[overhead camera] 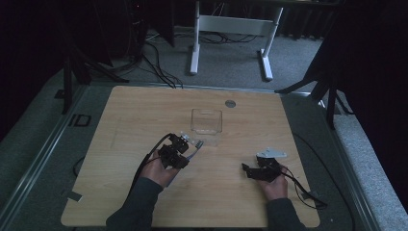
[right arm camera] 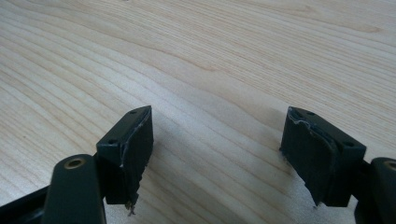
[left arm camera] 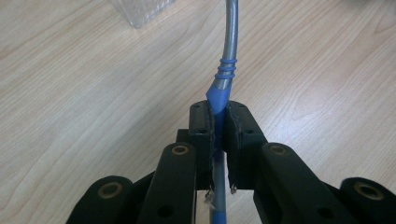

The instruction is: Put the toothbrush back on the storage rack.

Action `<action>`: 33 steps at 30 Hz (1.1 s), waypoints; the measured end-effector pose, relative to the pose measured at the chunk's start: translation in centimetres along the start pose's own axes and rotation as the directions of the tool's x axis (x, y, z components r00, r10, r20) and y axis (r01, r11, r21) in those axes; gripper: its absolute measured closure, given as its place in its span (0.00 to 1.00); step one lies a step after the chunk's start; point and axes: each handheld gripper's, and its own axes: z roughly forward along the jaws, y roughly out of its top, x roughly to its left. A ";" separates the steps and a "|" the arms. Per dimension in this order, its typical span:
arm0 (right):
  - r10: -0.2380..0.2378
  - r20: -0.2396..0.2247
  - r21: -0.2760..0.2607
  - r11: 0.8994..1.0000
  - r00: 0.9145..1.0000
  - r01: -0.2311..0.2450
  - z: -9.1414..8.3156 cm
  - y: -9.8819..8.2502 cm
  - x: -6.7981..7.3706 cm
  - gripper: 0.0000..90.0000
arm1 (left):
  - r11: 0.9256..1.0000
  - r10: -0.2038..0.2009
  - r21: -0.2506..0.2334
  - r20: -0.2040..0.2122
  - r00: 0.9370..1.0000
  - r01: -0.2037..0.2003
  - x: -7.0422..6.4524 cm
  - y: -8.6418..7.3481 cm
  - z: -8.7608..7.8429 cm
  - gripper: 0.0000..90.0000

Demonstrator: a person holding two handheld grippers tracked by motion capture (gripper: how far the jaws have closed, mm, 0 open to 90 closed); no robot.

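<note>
While clamped, left gripper (left arm camera: 218, 123) on spoon handle (left arm camera: 224, 79).

The high view is pretty dim overall: the room behind the table (overhead camera: 144, 120) is swallowed in near-black, and detail in the two grippers is lost to murk. Soft, low-res grain is seen everywhere there. The gripper views are lit much brighter and evenly from above, with the wood grain rendered crisp. Faint soft shadows are cast under the right gripper (right arm camera: 217, 154) jaws. A bit of sheen is picked up on the metal tube (left arm camera: 230, 37), and the clear container (left arm camera: 140, 9) at the top edge is slightly blurred.
</note>
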 end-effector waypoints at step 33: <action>-0.002 0.001 -0.001 1.000 1.000 0.002 0.0 0.0 0.0 0.28 | 0.980 0.026 -0.194 -0.023 0.999 -0.030 -0.5 0.0 -1.9 0.91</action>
